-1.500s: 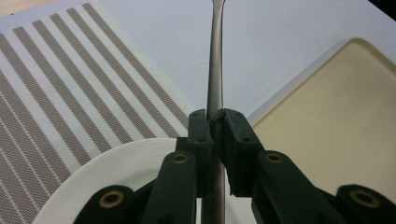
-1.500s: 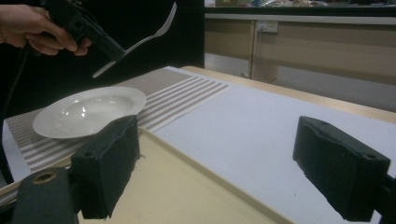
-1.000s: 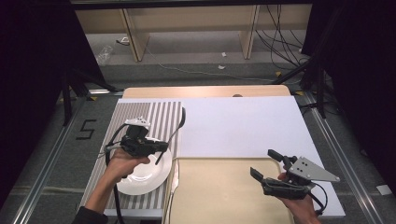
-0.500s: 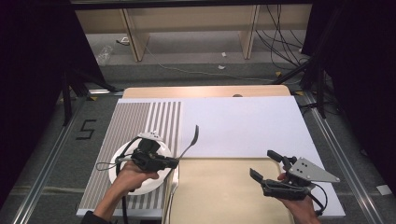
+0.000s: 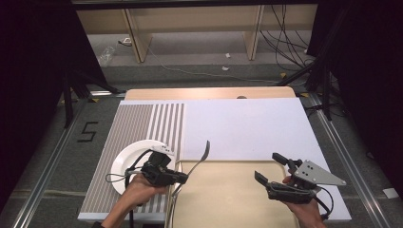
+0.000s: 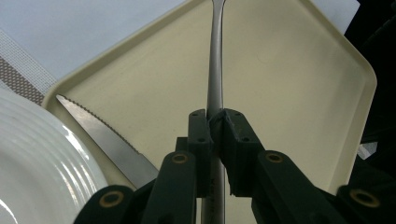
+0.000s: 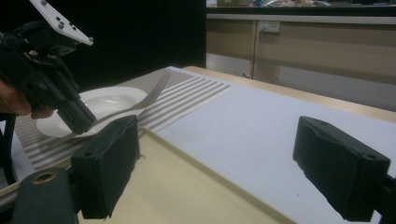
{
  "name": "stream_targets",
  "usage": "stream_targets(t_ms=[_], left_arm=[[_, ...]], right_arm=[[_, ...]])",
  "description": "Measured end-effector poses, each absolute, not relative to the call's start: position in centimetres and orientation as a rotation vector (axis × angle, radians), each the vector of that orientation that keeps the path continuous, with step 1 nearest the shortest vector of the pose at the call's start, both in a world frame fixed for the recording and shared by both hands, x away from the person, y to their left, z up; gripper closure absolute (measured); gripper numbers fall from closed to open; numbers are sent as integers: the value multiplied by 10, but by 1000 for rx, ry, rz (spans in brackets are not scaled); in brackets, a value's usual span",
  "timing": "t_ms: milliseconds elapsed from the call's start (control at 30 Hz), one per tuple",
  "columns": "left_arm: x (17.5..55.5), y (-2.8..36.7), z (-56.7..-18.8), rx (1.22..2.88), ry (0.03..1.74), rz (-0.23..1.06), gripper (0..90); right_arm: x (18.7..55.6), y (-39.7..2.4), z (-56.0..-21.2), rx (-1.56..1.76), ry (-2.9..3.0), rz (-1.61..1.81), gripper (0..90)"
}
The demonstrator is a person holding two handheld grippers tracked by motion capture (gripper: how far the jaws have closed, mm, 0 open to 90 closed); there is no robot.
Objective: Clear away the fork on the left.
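Under both grippers lies one cream tray [image 5: 228, 199]. Left of the left gripper [image 6: 215, 122] sits one white plate [image 5: 124, 164], newly uncovered. Its jaws clamp one fork [image 5: 202, 154], now over the tray, above one knife [image 6: 107, 140]. The right gripper [image 5: 272, 170] hangs wide open, unmoved.

Sitting at the near edge of the table [image 5: 247, 123], centre to right: tray [image 5: 228, 199]. Lying to its left on the striped mat [image 5: 138, 128]: plate [image 5: 124, 164], just beside the tray's left rim. Resting between plate and tray, along that rim: knife [image 6: 105, 140]. Reaching over the tray's far-left corner: fork [image 5: 202, 154], clamped in the left gripper [image 5: 183, 178]. Hovering over the tray's right side, well apart: right gripper [image 5: 271, 170], jaws wide.
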State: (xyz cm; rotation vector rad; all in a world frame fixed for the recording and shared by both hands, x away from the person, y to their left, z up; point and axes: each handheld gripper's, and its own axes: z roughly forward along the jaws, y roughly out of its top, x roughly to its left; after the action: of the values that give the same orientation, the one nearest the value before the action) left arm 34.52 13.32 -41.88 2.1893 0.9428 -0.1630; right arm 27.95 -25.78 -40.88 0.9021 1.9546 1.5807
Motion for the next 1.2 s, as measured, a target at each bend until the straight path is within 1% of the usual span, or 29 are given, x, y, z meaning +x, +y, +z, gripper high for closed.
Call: stream_targets(t_ms=[467,833,1000,1200], left_arm=[[324,123,-440,2243,955,-215,813],[316,114,-447,2296,938,-223,813],[312,110,-452,2303,949,-251,813],[309,107,-456,2335,960,-256,813]], right_arm=[[280,-259,-409,912,1948,1586,155],[279,-259,-409,912,1950,1585,155],[280,-259,-409,918,1949,1585,155],[280,-259,-409,921,1948,1586,155]])
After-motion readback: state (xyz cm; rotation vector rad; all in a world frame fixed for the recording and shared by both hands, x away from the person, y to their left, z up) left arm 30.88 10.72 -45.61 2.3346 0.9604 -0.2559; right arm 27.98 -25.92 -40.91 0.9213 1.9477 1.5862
